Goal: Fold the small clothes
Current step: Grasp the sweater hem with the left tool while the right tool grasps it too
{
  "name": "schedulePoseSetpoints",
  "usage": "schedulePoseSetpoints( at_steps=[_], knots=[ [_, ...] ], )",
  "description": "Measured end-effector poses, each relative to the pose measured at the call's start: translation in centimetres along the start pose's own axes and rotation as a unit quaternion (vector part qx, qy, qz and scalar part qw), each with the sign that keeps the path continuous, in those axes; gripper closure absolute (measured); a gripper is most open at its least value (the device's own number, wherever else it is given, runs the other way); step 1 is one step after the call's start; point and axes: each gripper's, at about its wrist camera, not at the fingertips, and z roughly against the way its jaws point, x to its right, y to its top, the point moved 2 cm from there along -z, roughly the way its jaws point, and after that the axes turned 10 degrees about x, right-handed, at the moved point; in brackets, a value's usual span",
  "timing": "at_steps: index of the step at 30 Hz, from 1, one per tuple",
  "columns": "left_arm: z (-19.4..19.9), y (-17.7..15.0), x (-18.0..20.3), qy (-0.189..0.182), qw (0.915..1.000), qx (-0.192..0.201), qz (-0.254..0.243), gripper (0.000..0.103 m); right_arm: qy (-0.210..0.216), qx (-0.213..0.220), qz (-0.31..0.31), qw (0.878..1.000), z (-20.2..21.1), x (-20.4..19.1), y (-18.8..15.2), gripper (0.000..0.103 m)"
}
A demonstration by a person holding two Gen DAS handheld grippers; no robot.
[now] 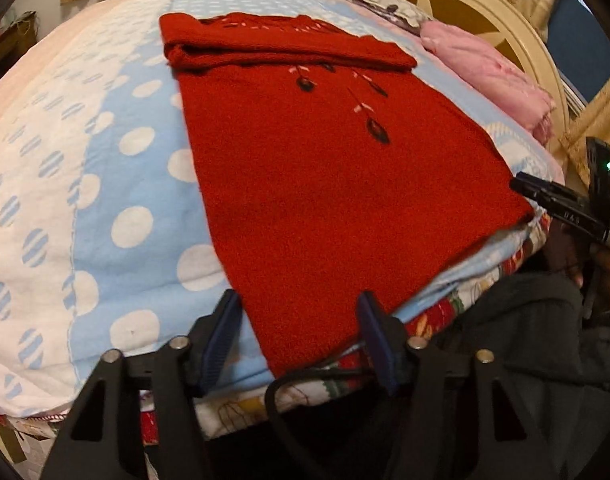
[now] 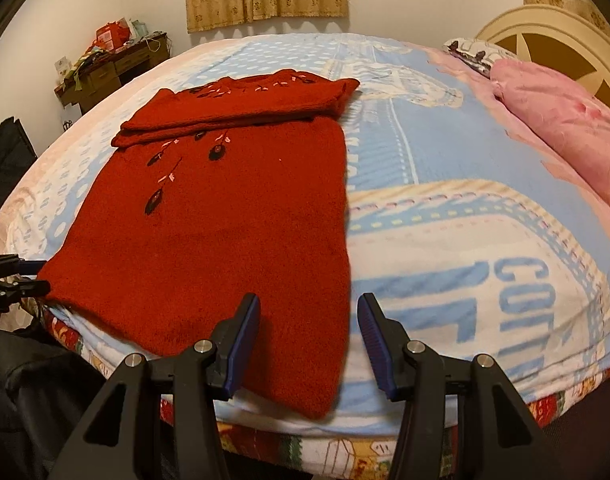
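A: What sits at nine o'clock in the right wrist view?

B: A cluttered wooden desk point(image 2: 113, 66) against the wall, and lower down the left tool point(image 2: 15, 280) at the bed's edge. In its own camera the left tool point(image 1: 299, 334) is released, its blue pads point(image 1: 221, 340) spread across the hem's near-left corner.

A: And the middle?

B: The red knitted sweater point(image 2: 225, 216) lies flat on the blue dotted blanket point(image 1: 145, 216), sleeves folded across the chest toward twelve o'clock, its hem at the bed's near edge.

A: Further right?

B: The right tool point(image 2: 309, 340) is released too, straddling the hem's right corner at six o'clock. A pink pillow point(image 2: 565, 128) rests at two o'clock before the cream headboard point(image 2: 545, 36).
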Motion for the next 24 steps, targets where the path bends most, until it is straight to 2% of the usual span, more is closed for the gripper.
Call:
schedulePoseSetpoints(
  at_steps=[5,7,9,11,14,17,18,19,21,23,24],
  knots=[
    [0.2,0.0,-0.8,-0.008,0.9999,0.002,0.011,0.054,0.022,-0.017,-0.029,0.999,0.1,0.6,-0.9,0.051],
    [0.5,-0.1,-1.2,-0.004,0.9999,0.005,0.014,0.064,0.028,-0.020,-0.034,0.999,0.2,0.6,-1.2,0.051],
    [0.7,-0.1,-1.3,-0.011,0.9999,0.003,0.012,0.084,0.037,-0.023,-0.042,0.998,0.5,0.8,-1.5,0.051],
    [0.7,-0.2,-1.3,-0.016,0.9998,0.002,0.007,0.087,0.045,-0.025,-0.053,0.997,0.5,1.1,-1.7,0.051],
    [0.5,-0.1,-1.3,-0.013,0.9999,0.003,0.006,0.087,0.057,-0.025,-0.071,0.996,0.6,1.4,-2.1,0.051],
    [0.3,0.1,-1.8,-0.012,0.9997,0.007,0.022,0.080,0.070,-0.024,-0.076,0.994,0.4,1.2,-2.1,0.051],
    [0.2,0.2,-1.8,-0.018,0.9995,0.008,0.027,0.075,0.076,-0.023,-0.080,0.994,0.4,1.0,-2.2,0.051],
    [0.1,0.3,-1.8,-0.025,0.9991,0.009,0.032,0.071,0.077,-0.021,-0.078,0.994,0.4,0.9,-2.2,0.054],
    [0.1,0.4,-1.7,-0.038,0.9986,0.010,0.035,0.056,0.080,-0.021,-0.075,0.994,0.3,0.6,-2.2,0.064],
    [0.1,0.3,-1.4,-0.034,0.9991,0.012,0.025,0.056,0.087,-0.021,-0.077,0.993,0.3,0.4,-2.3,0.079],
    [0.2,0.3,-1.2,-0.032,0.9992,0.013,0.019,0.060,0.088,-0.020,-0.077,0.993,0.3,0.4,-2.3,0.079]
  ],
)
